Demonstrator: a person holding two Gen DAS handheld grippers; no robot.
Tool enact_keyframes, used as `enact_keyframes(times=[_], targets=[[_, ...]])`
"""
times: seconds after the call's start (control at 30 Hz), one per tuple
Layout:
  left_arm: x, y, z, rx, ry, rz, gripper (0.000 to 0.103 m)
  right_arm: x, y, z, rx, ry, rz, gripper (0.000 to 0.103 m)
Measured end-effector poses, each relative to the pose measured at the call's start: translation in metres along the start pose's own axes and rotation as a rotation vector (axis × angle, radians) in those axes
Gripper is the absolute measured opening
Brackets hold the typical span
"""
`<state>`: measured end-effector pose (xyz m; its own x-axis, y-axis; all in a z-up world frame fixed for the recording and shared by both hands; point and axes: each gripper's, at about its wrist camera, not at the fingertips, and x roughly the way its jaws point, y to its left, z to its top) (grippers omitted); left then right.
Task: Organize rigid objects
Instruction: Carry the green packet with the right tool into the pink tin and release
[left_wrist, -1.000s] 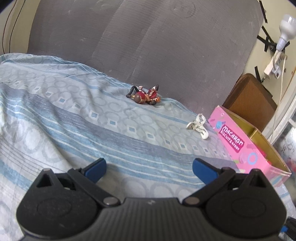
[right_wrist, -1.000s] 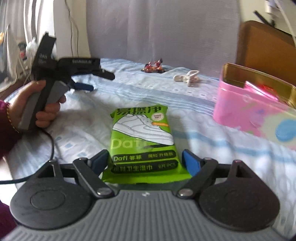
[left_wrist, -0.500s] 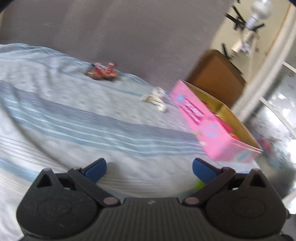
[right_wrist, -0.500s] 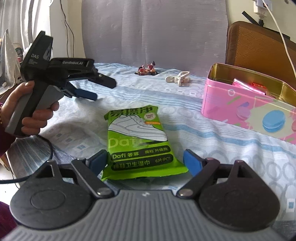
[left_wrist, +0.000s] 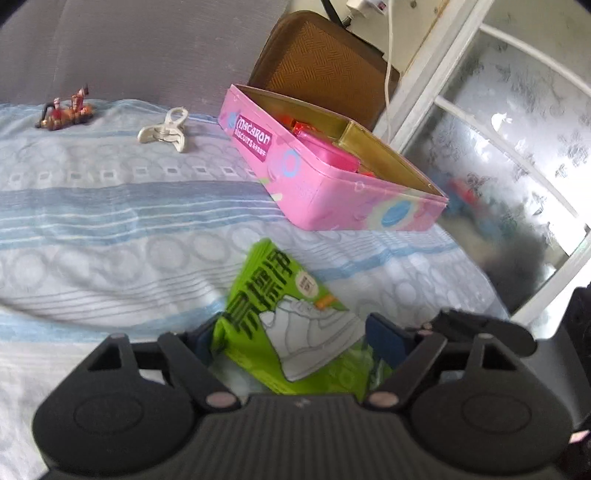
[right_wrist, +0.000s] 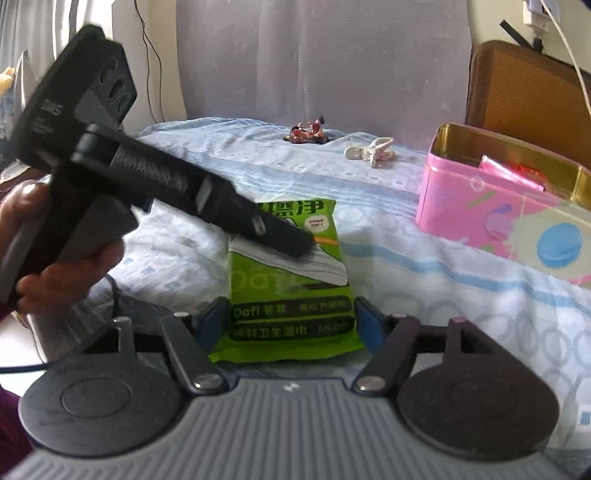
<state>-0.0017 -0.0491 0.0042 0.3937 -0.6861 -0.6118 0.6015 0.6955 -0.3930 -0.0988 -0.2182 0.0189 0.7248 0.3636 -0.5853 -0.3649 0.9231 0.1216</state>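
The person's left hand (right_wrist: 55, 254) grips a black handle and tilts the left gripper (left_wrist: 291, 339) down over the far half of the green wipes packet (right_wrist: 288, 280). The right gripper (right_wrist: 288, 321) slants down at the packet's near end. Both sets of jaws are closing with the packet between them; the blue pads sit right at its edges, but I cannot tell whether they press it yet. The packet is flat, glossy plastic with a white shoe printed on it, lying on the soft blue patterned bedsheet (left_wrist: 110, 221). Near it stands an open pink tin (left_wrist: 332, 199), gold inside, holding wrapped items. Farther back lie a white plastic clip (left_wrist: 164, 129) and a small reddish figurine (left_wrist: 64, 112).
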Motion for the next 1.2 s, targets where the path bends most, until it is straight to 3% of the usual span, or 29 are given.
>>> enact_keyframes(times=[0.13,0.33,0.57,0.8,0.9,0.97,1.07,1.2], targets=[[-0.006,-0.002,0.014,-0.018,-0.026,-0.026,0.081,-0.006,-0.005,0.005,0.016,-0.04,-0.015,0.073],[-0.013,-0.02,0.068,0.015,-0.133,-0.055,0.081,-0.021,-0.022,0.036,-0.036,-0.163,-0.09,0.072],[0.026,-0.037,0.14,0.032,-0.184,-0.083,0.081,-0.022,-0.07,0.071,-0.071,-0.241,-0.218,0.072],[0.096,-0.044,0.182,0.022,-0.13,-0.068,0.081,-0.002,-0.132,0.083,0.038,-0.226,-0.255,0.073],[0.129,-0.04,0.19,0.014,-0.085,-0.014,0.085,0.017,-0.158,0.086,0.121,-0.165,-0.216,0.073],[0.147,-0.034,0.193,-0.014,-0.053,0.025,0.093,0.034,-0.173,0.089,0.173,-0.105,-0.209,0.074],[0.158,-0.025,0.195,-0.047,-0.049,0.066,0.096,0.053,-0.182,0.093,0.182,-0.059,-0.3,0.079],[0.152,-0.025,0.195,-0.041,-0.082,0.082,0.099,0.055,-0.186,0.094,0.23,-0.117,-0.361,0.084]])
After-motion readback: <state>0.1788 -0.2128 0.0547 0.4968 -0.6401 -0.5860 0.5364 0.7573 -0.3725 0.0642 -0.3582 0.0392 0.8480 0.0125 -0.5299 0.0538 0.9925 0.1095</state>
